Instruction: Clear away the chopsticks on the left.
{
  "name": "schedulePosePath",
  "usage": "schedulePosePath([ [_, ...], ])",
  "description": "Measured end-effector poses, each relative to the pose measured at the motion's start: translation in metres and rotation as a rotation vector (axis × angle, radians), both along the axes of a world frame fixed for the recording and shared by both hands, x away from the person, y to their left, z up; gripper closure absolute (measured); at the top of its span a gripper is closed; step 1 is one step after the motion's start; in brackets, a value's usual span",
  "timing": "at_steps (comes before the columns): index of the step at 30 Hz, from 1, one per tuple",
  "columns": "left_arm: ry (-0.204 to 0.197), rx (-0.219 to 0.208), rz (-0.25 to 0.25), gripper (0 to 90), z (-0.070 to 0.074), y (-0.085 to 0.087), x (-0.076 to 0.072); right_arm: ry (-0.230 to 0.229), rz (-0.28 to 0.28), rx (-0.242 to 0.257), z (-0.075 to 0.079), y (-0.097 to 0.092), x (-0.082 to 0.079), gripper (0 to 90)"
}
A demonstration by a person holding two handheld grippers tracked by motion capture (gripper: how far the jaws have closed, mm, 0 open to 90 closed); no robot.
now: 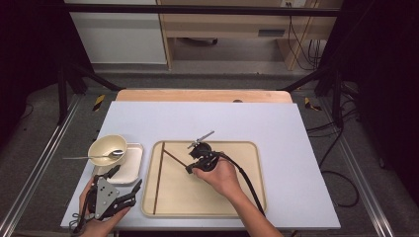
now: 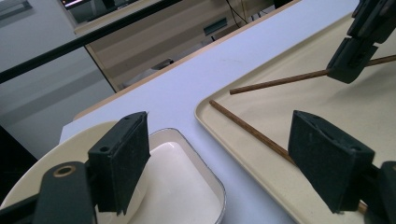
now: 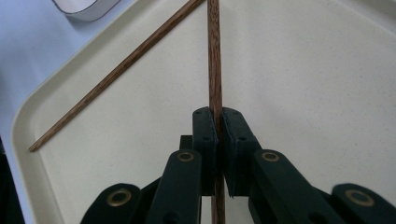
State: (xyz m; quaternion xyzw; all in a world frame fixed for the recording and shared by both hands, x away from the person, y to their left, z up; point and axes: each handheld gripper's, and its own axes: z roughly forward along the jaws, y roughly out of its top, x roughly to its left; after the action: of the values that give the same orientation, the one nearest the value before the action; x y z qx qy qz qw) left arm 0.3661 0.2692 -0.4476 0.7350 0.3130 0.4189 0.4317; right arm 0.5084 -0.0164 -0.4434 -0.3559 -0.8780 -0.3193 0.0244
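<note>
Slim dark-brown wooden chopstick [image 3: 215, 60], round in section, fine grain, clamped between the matte black pads of the right tongs [image 1: 189, 168]; pads pressed together on it, stick running straight on past them. In the high view, slanting up-left from the grip over the upper left part of the tray, far end close to the tray's upper left corner. Whether that end touches the tray: cannot tell.

Second dark wooden chopstick [image 1: 158, 178] flat on the tray, along its left rim, upper end near the same corner.

Beige rounded-corner plastic tray [image 1: 249, 197], faintly speckled, low raised lip; right half bare.

Left tongs [image 1: 129, 181] wide apart, nothing between them, over the white surface [image 1: 276, 123] beside the tray's lower left rim. Pads blocky, dull, rubbery.

Shallow white rectangular dish [image 1: 131, 165] with rounded corners, just left of the tray. Cream round bowl [image 1: 101, 145] at the dish's upper left, silver metal spoon [image 1: 91, 157] resting across it, handle pointing left.

Broad open surface beyond the tray and to its right.
</note>
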Motion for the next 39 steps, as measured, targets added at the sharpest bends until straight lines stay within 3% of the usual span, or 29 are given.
schedulePosePath([
  [12,-0.003,-0.005,-0.004,20.8,0.000,0.000,-0.001,0.013,-0.069,-0.017,-0.011,0.007,0.010,84.8],
  [25,-0.007,-0.005,0.000,21.0,0.001,0.001,-0.001,-0.001,-0.059,0.007,-0.011,0.009,0.008,82.1],
  [29,-0.011,-0.008,0.004,21.1,0.001,0.001,-0.001,-0.011,-0.054,0.018,-0.008,0.008,0.006,86.3],
  [39,-0.011,-0.004,0.006,21.4,0.001,0.002,-0.001,-0.018,-0.011,0.024,-0.002,-0.007,-0.012,90.0],
])
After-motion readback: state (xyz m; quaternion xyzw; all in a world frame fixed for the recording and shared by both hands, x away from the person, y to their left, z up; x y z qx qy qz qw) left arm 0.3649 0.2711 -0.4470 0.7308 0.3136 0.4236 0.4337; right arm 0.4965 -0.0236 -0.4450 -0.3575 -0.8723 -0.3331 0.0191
